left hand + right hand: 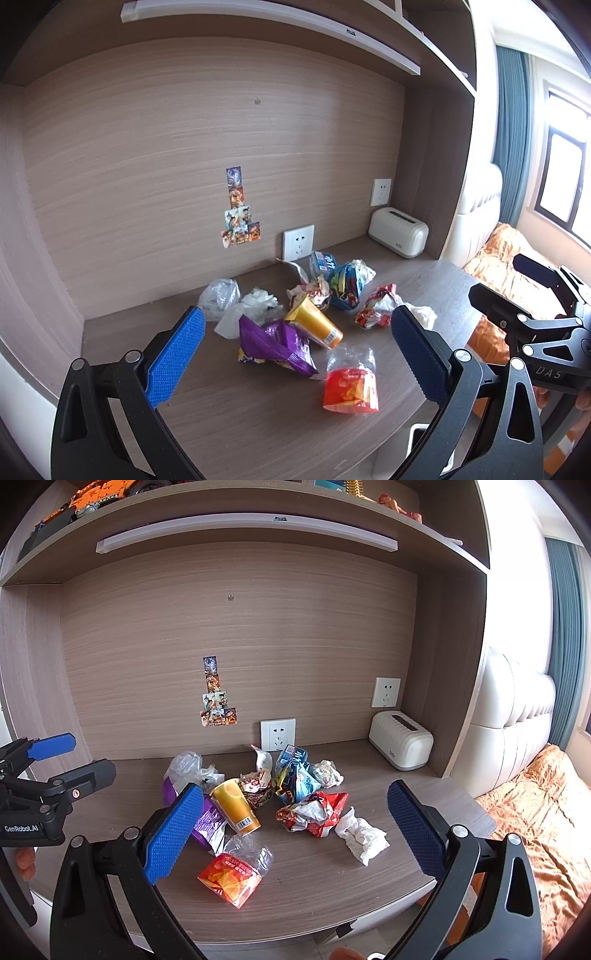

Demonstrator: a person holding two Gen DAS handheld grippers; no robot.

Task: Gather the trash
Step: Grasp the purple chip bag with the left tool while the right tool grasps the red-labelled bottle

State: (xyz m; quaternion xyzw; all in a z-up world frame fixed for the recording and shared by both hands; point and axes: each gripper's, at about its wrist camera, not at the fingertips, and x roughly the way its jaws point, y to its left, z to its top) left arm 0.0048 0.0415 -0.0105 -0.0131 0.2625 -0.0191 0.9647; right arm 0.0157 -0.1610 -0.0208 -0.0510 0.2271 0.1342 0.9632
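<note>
A pile of trash lies on the wooden desk (258,424): a purple snack bag (273,345), a yellow paper cup (314,325) on its side, a red-orange packet (351,387), a red crumpled wrapper (376,306), a blue wrapper (345,284), a clear plastic bag (219,295) and white tissue (255,306). My left gripper (299,358) is open and empty, above the desk's near edge. My right gripper (295,834) is open and empty, facing the red-orange packet (231,880), the cup (236,805), the red wrapper (314,812) and a crumpled tissue (362,836).
A white tissue box (399,232) stands at the back right under a wall socket (380,192). A second socket (298,242) and stickers (240,214) are on the back panel. A shelf (258,502) with toys is overhead. A bed with an orange cover (543,823) lies to the right.
</note>
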